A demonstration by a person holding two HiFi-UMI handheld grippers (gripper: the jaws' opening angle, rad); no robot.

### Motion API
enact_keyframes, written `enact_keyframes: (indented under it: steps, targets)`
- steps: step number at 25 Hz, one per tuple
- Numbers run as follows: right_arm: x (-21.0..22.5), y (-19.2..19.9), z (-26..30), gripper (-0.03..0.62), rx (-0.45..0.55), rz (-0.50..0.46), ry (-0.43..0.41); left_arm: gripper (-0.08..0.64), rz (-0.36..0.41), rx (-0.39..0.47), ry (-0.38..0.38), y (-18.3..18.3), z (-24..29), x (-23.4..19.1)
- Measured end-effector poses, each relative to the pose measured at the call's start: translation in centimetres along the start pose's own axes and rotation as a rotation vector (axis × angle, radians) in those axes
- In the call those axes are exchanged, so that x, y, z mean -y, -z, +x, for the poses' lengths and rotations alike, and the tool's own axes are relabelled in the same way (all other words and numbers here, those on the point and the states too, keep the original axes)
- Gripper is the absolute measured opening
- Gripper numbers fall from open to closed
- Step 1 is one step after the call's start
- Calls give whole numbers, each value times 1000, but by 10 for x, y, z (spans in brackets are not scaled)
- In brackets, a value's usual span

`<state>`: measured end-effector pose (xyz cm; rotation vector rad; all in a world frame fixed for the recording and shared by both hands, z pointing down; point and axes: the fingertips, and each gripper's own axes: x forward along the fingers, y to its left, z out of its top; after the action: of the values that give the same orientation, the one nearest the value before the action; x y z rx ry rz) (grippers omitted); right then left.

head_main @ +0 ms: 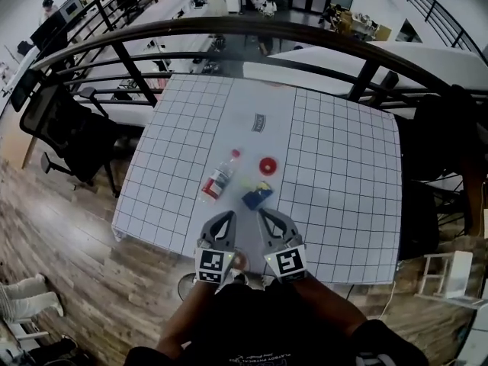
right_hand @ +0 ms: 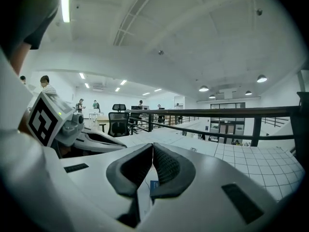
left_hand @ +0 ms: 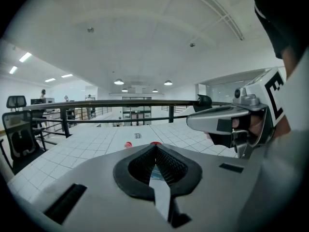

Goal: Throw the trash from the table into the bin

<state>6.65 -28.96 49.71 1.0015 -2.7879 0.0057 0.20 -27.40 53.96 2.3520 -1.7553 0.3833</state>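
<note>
1. A clear plastic bottle [head_main: 218, 180] with a red cap [left_hand: 128, 144] lies on its side on the white gridded table [head_main: 343, 204], near the middle of its near half.
2. A flat blue packet [head_main: 257, 197] lies just right of the bottle. A round red lid [head_main: 268, 165] sits just beyond the packet. A small printed wrapper [head_main: 258, 122] lies farther back, well apart from the other three.
3. I see the left gripper [head_main: 226, 218] over the table's near edge. Its tip points toward the bottle's base. It is near the bottle but not touching it.
4. The right gripper [head_main: 264, 215] sits just beside the left one. Its tip is just short of the blue packet, with a strip of bare table between them.
5. The left gripper's pads are pressed together, with nothing between them. The right gripper's pads are pressed together too, also on nothing.
6. In the left gripper view, the gripper's own body hides most of the bottle. Only the red cap and the top edge of the red lid clear it.
7. In the right gripper view, only a sliver of the blue packet shows, through the slot below the closed pads.
8. The print on the wrapper is too small to read.
9. A round object [head_main: 187, 284] below the table's near edge is partly covered by the left gripper's marker cube. I cannot tell what it is.
10. A black metal railing [head_main: 229, 29] curves behind the table, and its far ends are cut off by the frame.
</note>
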Motion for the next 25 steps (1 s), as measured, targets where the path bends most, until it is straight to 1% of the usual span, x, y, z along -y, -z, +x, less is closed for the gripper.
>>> enact_keyframes:
  steps: [4,8,13,14,15,16,18,20,22,25]
  targets:
    - [12,2,2,25,-13,22,70,23,-9,-7,109,4,21,6]
    - [30,10,-1,25,-22,44,140,23,20,-55,154,14,40,8]
    - [42,18,-3,25,-36,65,198,25,23,-137,228,32,63,12]
    - [45,19,-3,25,-42,65,207,62,27,-153,243,34,68,13]
    - [47,20,-4,25,-47,67,216,135,30,-169,258,37,72,15]
    - [48,21,-4,25,-45,73,224,161,34,-185,270,41,76,17]
    - [51,24,-5,25,-54,80,237,187,43,-217,283,49,83,18]
    - [53,27,-5,25,-68,78,246,226,54,-250,288,57,90,18]
    - [55,27,-4,25,-59,87,256,272,63,-287,294,66,97,17]
    - [56,28,-4,25,-46,98,267,284,84,-342,308,77,105,19]
